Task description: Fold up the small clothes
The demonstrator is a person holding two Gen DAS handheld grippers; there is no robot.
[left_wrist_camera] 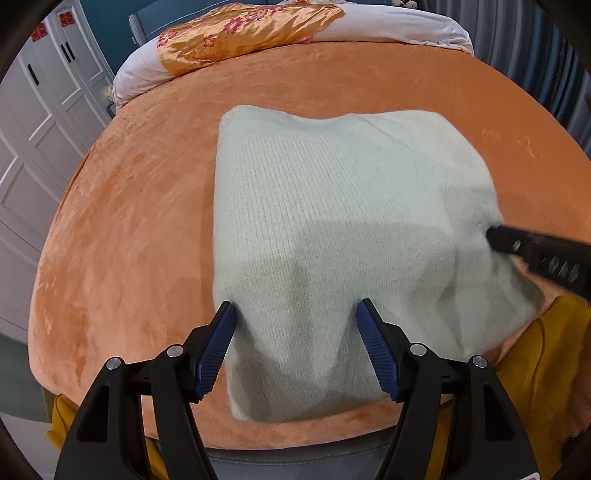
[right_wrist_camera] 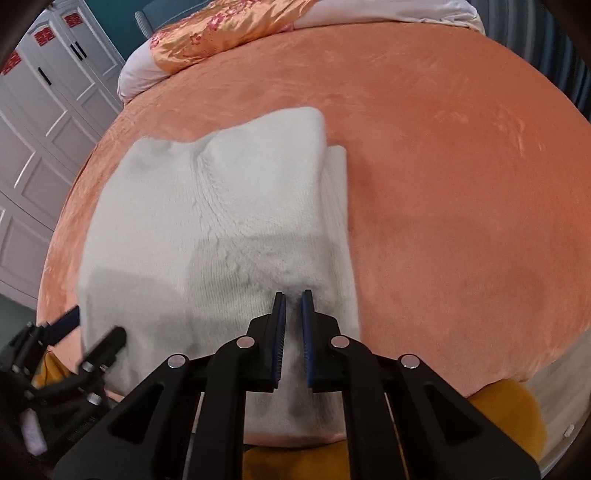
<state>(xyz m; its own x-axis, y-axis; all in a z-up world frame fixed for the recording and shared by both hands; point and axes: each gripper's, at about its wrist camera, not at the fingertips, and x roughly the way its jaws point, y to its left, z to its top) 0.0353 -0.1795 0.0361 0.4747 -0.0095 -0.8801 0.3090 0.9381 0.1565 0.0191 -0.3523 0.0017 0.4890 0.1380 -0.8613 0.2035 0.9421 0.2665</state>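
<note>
A white knit garment [left_wrist_camera: 332, 229] lies folded on the orange bed cover [left_wrist_camera: 129, 221]; it also shows in the right wrist view [right_wrist_camera: 207, 229]. My left gripper [left_wrist_camera: 295, 314] is open, its jaws wide apart over the garment's near left edge, with cloth bulging between them. My right gripper [right_wrist_camera: 293, 295] is nearly closed on a ridge of the garment near its right edge, with a narrow gap between the pads. The right gripper shows in the left wrist view [left_wrist_camera: 495, 232] pressed into the garment's right side. The left gripper shows blurred in the right wrist view [right_wrist_camera: 96, 328].
A bed with an orange plush cover [right_wrist_camera: 461, 221] fills both views. A white pillow with orange floral satin [left_wrist_camera: 236, 33] lies at the far end. White wardrobe doors [left_wrist_camera: 33, 129] stand to the left. Yellow clothing [right_wrist_camera: 506, 417] shows near the bed's near edge.
</note>
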